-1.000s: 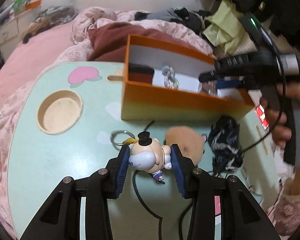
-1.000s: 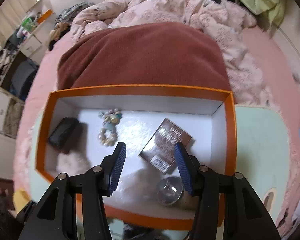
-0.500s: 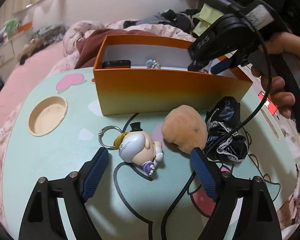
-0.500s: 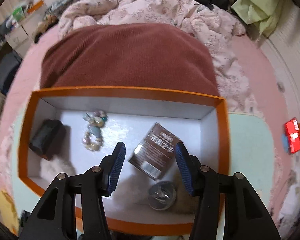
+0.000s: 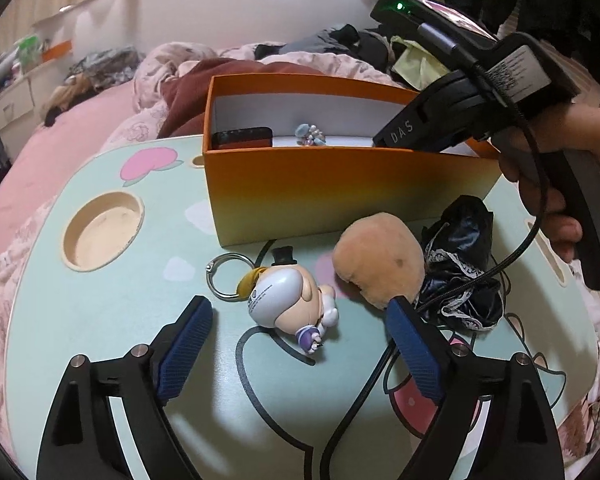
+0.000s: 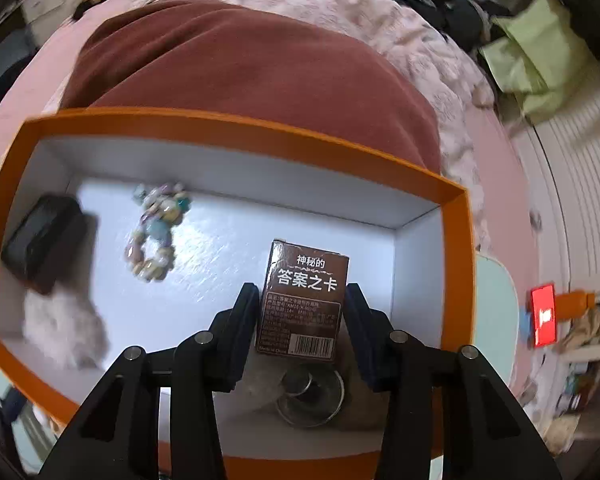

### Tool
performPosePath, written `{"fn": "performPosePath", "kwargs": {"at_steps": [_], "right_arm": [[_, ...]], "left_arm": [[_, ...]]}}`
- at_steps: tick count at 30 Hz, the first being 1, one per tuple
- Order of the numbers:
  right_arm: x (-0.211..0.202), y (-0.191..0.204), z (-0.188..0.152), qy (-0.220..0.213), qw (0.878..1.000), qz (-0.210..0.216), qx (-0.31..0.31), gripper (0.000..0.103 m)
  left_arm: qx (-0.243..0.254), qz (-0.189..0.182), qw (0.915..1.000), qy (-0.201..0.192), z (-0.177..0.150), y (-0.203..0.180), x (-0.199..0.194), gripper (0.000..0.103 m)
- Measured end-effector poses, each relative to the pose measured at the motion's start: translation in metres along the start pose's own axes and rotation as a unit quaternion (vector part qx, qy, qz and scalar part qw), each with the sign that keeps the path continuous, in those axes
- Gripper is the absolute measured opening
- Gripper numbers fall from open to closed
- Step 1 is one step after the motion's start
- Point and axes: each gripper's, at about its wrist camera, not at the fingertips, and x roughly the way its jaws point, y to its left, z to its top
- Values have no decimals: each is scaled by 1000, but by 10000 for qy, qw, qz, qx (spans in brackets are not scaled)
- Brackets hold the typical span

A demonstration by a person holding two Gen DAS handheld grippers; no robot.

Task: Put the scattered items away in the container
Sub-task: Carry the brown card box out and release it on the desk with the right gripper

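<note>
The orange box (image 5: 340, 184) stands on the mint table (image 5: 100, 320). A doll keychain (image 5: 288, 300) with a metal ring lies in front of my open left gripper (image 5: 296, 336), apart from both fingers. A tan plush (image 5: 380, 256) and a black lace pouch (image 5: 464, 264) lie to its right. My right gripper (image 6: 302, 320) hovers inside the orange box (image 6: 236, 128) with its fingers on both sides of a brown card box (image 6: 304, 300). The box also holds a bead bracelet (image 6: 156, 232), a black case (image 6: 40, 240), a white fluffy item (image 6: 60, 328) and a round tin (image 6: 308, 396).
A round cup recess (image 5: 102, 230) sits in the table at the left. Black cables (image 5: 364, 400) trail across the front of the table. The right gripper's body and the hand (image 5: 556, 152) are above the box's right end. Pink bedding (image 5: 40, 160) surrounds the table.
My left gripper let go of the doll keychain, opened wide and pulled back. My right gripper dropped lower into the box and its fingers now bracket the brown card box.
</note>
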Motion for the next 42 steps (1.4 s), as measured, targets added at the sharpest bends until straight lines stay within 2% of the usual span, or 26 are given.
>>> {"fn": "performPosePath", "kwargs": {"at_steps": [3, 6, 10, 13, 15, 19, 24, 26, 28, 32, 34, 36, 37, 39, 41, 42], "right_arm": [[-1, -3, 0, -63, 9991, 407, 88, 43], [-4, -16, 0, -317, 9946, 914, 384, 42], [-52, -38, -16, -1351, 9676, 1917, 933, 42], [-84, -53, -38, -1756, 9506, 2400, 885, 43], [-95, -60, -53, -1883, 9490, 2407, 781, 43], [-87, -70, -90, -1776, 9571, 2124, 859, 43], [-59, -82, -135, -1456, 9601, 2083, 1165, 43], [-49, -78, -143, -1312, 9621, 2087, 1165, 43], [-39, -66, -149, -1201, 9657, 2021, 1099, 44], [-31, -52, -152, -1247, 9599, 2256, 1100, 44], [-39, -52, -153, -1505, 9524, 2377, 1174, 45], [-47, -55, -155, -1814, 9473, 2315, 1269, 53], [-51, -57, -156, -1924, 9452, 2314, 1267, 59], [-54, -60, -157, -2033, 9411, 2411, 1221, 60], [-53, -64, -157, -2086, 9383, 2457, 1255, 60], [-53, -66, -158, -2141, 9361, 2452, 1336, 60]], "left_arm": [[-16, 9, 10000, 0, 0, 1, 1, 89], [-65, 20, 10000, -11, 0, 4, 0, 89], [-336, -116, 9994, -44, 2, 16, -3, 89], [-551, -274, 9981, -29, 6, 26, -4, 89], [-650, -320, 9974, -44, 12, 33, -9, 89], [-694, -438, 9964, -219, 38, 45, -22, 89], [-311, -722, 9961, -401, 94, 37, -33, 89], [-112, -906, 9952, -339, 117, 26, -30, 89], [39, -1069, 9942, -112, 142, 11, -17, 87], [459, -691, 9949, 576, 172, -25, 35, 70], [547, -576, 9929, 891, 176, -35, 59, 63], [508, -355, 9917, 1125, 174, -39, 80, 58], [487, -159, 9919, 1160, 172, -40, 90, 52], [508, 173, 9918, 1158, 168, -40, 101, 49], [545, 284, 9902, 1252, 165, -39, 110, 45], [536, 327, 9891, 1334, 162, -37, 115, 40]]}}
